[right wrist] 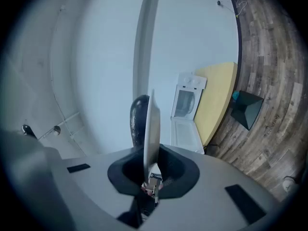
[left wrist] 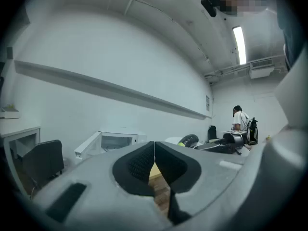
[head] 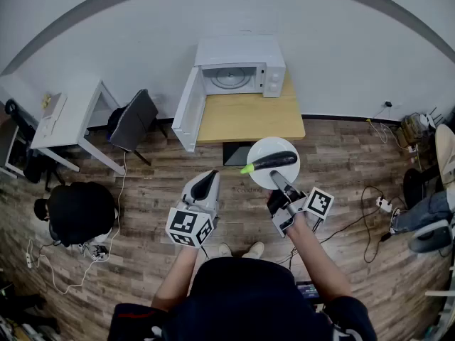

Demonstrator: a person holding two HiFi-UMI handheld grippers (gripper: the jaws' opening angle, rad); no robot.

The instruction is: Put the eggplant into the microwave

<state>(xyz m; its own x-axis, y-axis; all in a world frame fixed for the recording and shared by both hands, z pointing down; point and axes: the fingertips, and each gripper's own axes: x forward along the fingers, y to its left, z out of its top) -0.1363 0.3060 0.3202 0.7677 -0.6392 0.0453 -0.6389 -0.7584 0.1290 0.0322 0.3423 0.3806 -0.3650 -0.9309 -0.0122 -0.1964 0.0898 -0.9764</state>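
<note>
The dark eggplant (head: 271, 162) with a green stem lies on a white plate (head: 285, 176), held in the air in front of the wooden table (head: 249, 119). My right gripper (head: 277, 180) is shut on the plate's near rim. In the right gripper view the plate (right wrist: 152, 124) stands edge-on between the jaws, with the eggplant (right wrist: 138, 115) on its left side. The white microwave (head: 240, 66) stands at the back of the table with its door (head: 187, 109) swung wide open. My left gripper (head: 207, 180) is level to the left of the plate, shut and empty (left wrist: 154, 150).
A grey chair (head: 135, 119) and a white desk (head: 64, 119) stand left of the table. A person in black (head: 79, 212) sits at lower left. A black box (head: 234, 153) lies under the table. Cables and another person's legs (head: 430, 208) are at right.
</note>
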